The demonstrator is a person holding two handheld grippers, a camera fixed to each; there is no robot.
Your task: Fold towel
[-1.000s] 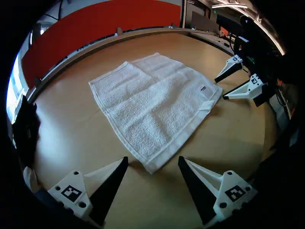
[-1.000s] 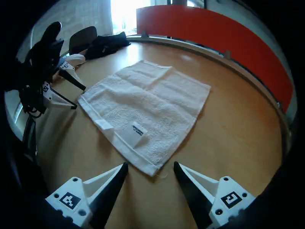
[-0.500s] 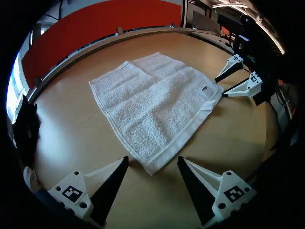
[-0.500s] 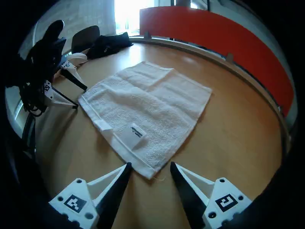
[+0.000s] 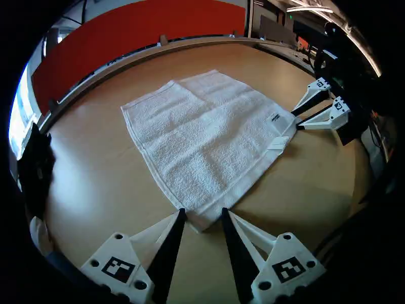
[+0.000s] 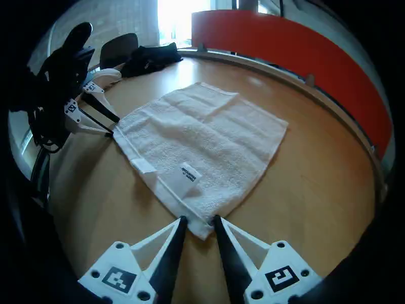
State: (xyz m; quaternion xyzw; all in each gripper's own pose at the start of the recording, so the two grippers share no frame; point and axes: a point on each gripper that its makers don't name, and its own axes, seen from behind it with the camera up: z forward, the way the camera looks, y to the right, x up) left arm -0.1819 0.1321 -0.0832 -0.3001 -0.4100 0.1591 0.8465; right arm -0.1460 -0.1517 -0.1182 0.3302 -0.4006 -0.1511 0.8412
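The left gripper (image 5: 202,217) and right gripper (image 6: 198,221) have half-closed around adjacent towel (image 5: 207,131) corners, not yet pinching; grasp looks imminent.

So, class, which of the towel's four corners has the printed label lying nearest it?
The corner between the right gripper's fingers: the label sits just inside it on the towel, well away from the other three corners.

left tool (image 5: 201,215), right tool (image 6: 199,221), narrowed around towel (image 6: 202,137)
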